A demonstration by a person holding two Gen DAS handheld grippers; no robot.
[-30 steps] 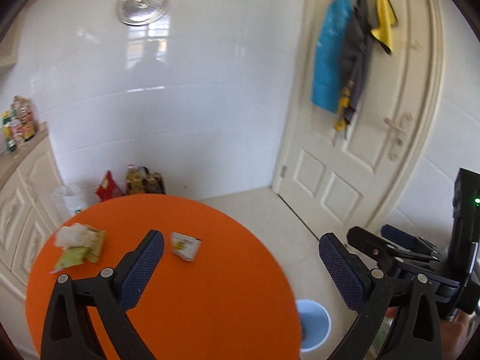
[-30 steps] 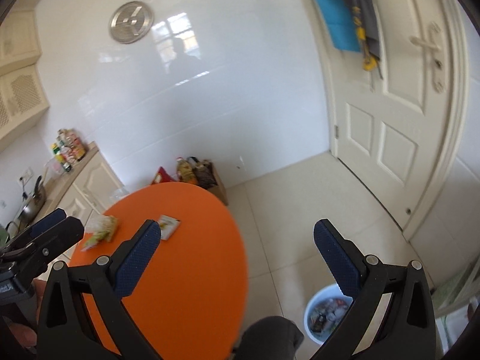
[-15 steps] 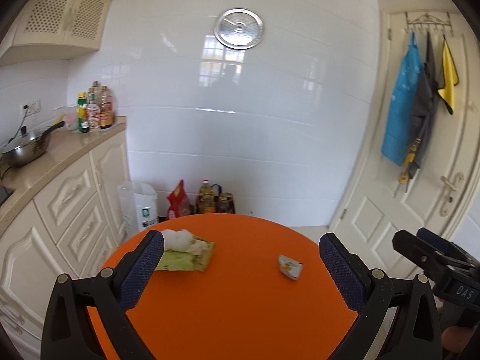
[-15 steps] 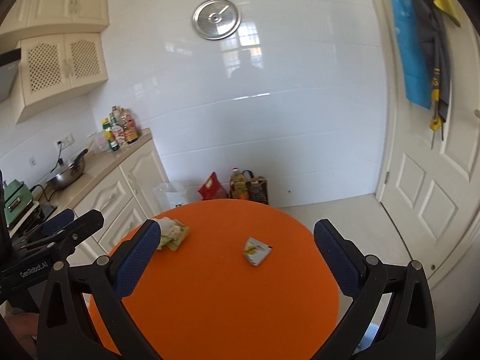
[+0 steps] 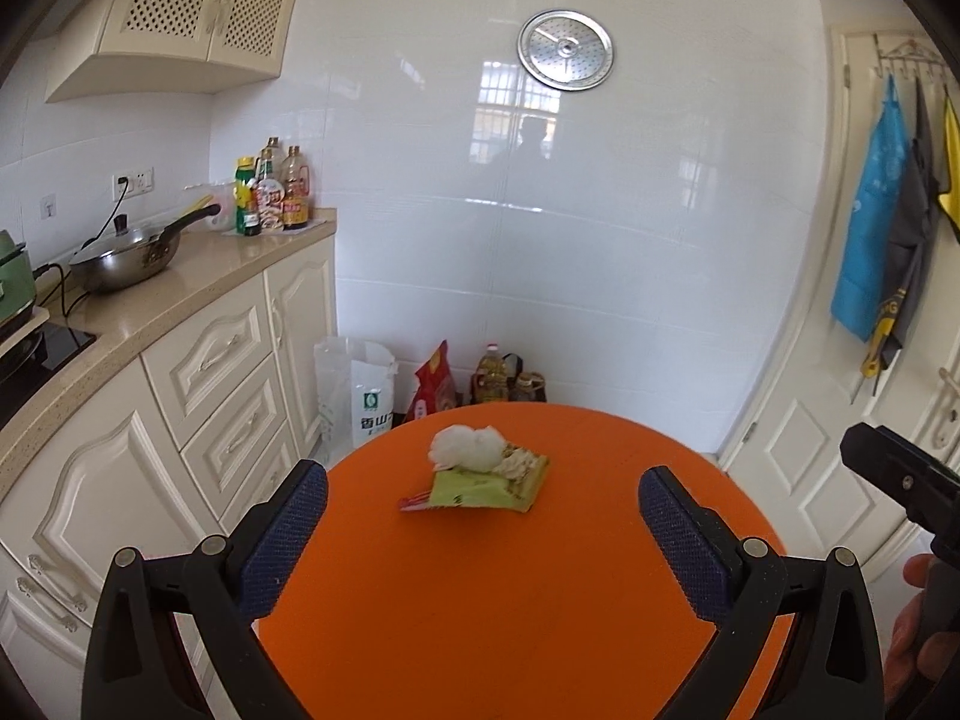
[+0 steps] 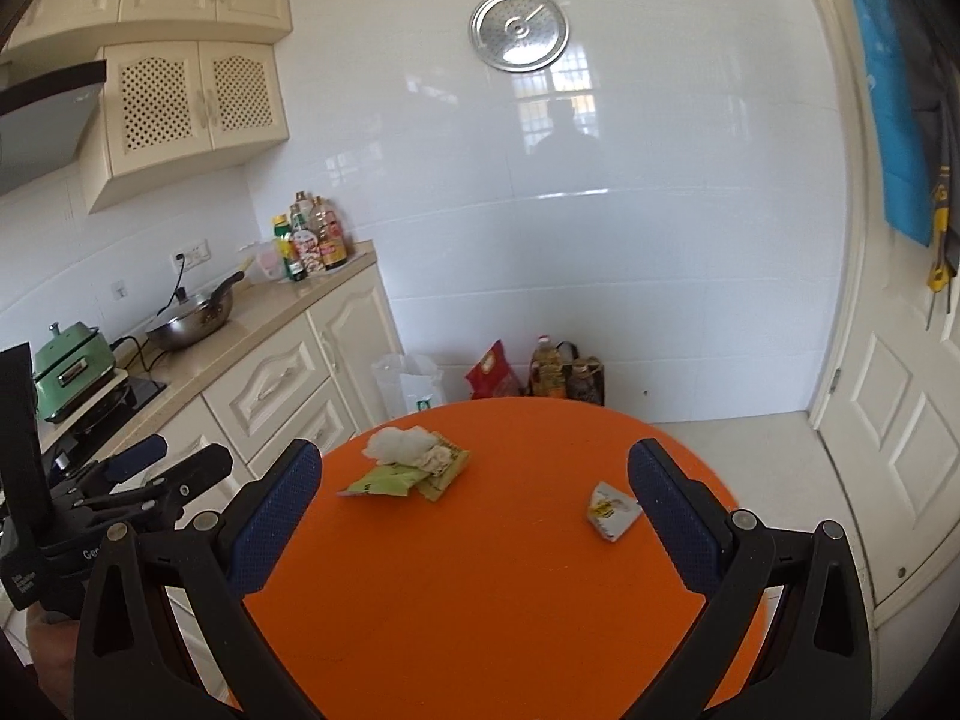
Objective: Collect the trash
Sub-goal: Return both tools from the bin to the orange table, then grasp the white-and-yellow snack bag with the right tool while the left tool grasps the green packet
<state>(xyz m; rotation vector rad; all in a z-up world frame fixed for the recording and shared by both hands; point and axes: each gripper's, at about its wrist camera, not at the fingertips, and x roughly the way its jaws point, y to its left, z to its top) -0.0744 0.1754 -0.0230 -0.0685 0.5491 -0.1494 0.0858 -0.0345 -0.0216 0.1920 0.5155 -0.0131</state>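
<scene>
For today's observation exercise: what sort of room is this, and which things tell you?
Most likely a home kitchen: a steel wok on the beige stone counter, sauce bottles beside it, cream cabinets above.

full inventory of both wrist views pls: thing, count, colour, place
table: 1, orange, round, centre foreground
tissue wad: 1, white, far side of table, on the wrappers
wrappers: at least 2, green, far side of table under the tissue
packet: 1, white and yellow, right part of table
wok: 1, steel, on counter, left
bottles: several, mixed colours, far end of counter
appliance: 1, green, counter far left
white bag: 1, floor by cabinets
red bag: 1, floor by wall
oil bottles: at least 2, in a dark bag by wall
steel disc: 1, on wall
hanging cloths: blue, grey, yellow, on door
left gripper: open, over the table
right gripper: open, over the table
</scene>
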